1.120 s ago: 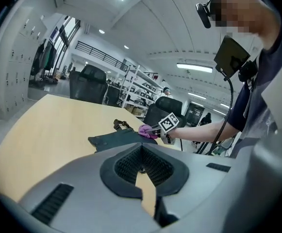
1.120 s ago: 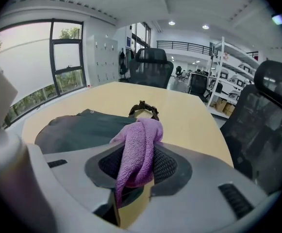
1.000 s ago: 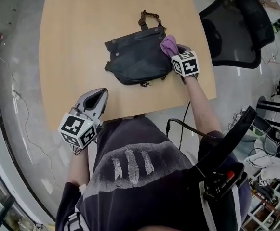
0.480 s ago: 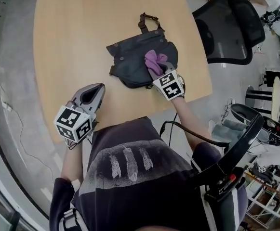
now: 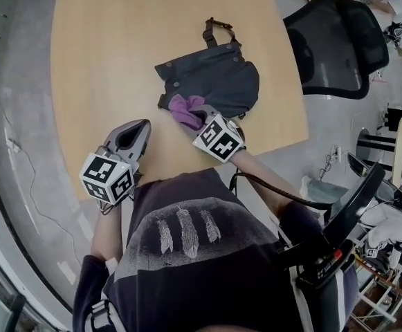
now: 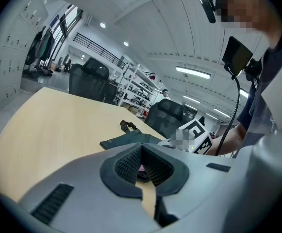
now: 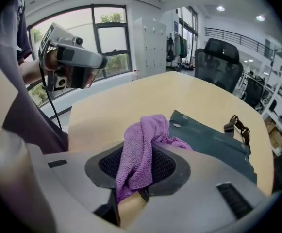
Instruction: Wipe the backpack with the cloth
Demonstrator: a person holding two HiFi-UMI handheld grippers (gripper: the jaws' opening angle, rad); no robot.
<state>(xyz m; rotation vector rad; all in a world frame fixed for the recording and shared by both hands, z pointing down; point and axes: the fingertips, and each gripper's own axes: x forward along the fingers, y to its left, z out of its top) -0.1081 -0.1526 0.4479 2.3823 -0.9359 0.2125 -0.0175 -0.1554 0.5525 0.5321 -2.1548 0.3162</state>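
Backpack (image 5: 218, 78) lies on the wooden table (image 5: 104, 47), an office chair (image 5: 339, 40) beside. Your right gripper (image 5: 199, 118) (clamped on the purple cloth (image 5: 185, 108)) has slid to the backpack's near-left corner. Your left gripper (image 5: 136, 128) is closed and empty.

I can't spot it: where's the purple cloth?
In the head view's middle, the cloth is pinched in the right gripper, on the backpack, near left edge.

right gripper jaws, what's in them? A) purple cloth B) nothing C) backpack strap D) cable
A: the right gripper view shows the purple cloth pinched between the jaws of the right gripper, with the backpack lying just beyond it on the table.
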